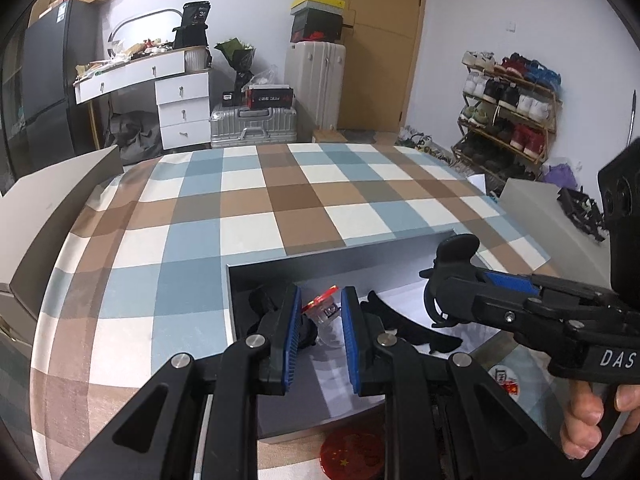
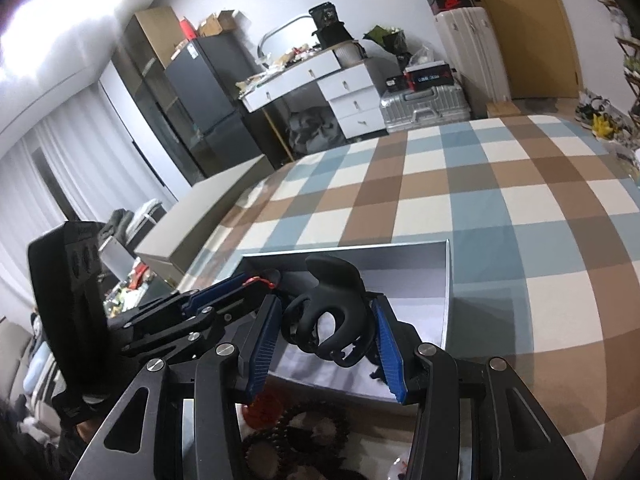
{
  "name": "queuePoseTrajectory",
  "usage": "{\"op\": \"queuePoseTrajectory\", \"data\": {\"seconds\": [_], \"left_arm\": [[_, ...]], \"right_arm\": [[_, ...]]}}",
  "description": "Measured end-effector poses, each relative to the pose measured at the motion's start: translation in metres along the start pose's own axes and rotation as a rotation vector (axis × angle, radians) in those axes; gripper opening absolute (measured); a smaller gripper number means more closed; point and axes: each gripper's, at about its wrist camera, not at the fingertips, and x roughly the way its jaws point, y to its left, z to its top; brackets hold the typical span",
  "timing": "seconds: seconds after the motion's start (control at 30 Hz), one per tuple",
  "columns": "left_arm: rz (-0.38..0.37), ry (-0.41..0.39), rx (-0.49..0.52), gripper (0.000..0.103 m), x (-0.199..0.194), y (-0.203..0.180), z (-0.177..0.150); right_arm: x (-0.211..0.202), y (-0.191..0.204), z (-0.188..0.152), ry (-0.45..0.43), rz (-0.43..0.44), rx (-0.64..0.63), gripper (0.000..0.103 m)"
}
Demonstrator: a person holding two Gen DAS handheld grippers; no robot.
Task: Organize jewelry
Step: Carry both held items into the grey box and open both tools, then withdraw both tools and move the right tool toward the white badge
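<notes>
A grey open box (image 1: 280, 264) sits on the checked cloth, also in the right wrist view (image 2: 446, 280). My left gripper (image 1: 320, 312) is shut on a clear and red clip (image 1: 324, 306) over the box's left part. My right gripper (image 2: 326, 332) is shut on a black hair claw clip (image 2: 336, 304), held over the box's right part; it shows in the left wrist view (image 1: 452, 276) too. Black pieces (image 1: 404, 328) lie on the box's white lining.
A red round badge (image 1: 352, 450) lies near the box's front edge. Dark beaded bracelets (image 2: 296, 436) lie below my right gripper. A grey lid or box (image 1: 52, 208) stands at the left, another grey box (image 1: 548, 216) at the right.
</notes>
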Motion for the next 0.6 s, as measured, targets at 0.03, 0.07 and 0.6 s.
{"op": "queuePoseTrajectory", "data": {"seconds": [0.03, 0.07, 0.6], "left_arm": [[0.003, 0.005, 0.001, 0.015, 0.001, 0.0, 0.0], [0.002, 0.008, 0.002, 0.015, 0.002, 0.0, -0.001], [-0.012, -0.025, -0.053, 0.07, -0.023, 0.006, 0.002]], "right_arm": [[0.002, -0.001, 0.0, 0.003, 0.0, 0.001, 0.046], [0.003, -0.001, 0.0, 0.003, -0.001, 0.0, 0.046], [-0.026, 0.006, 0.004, -0.07, -0.052, -0.057, 0.069]]}}
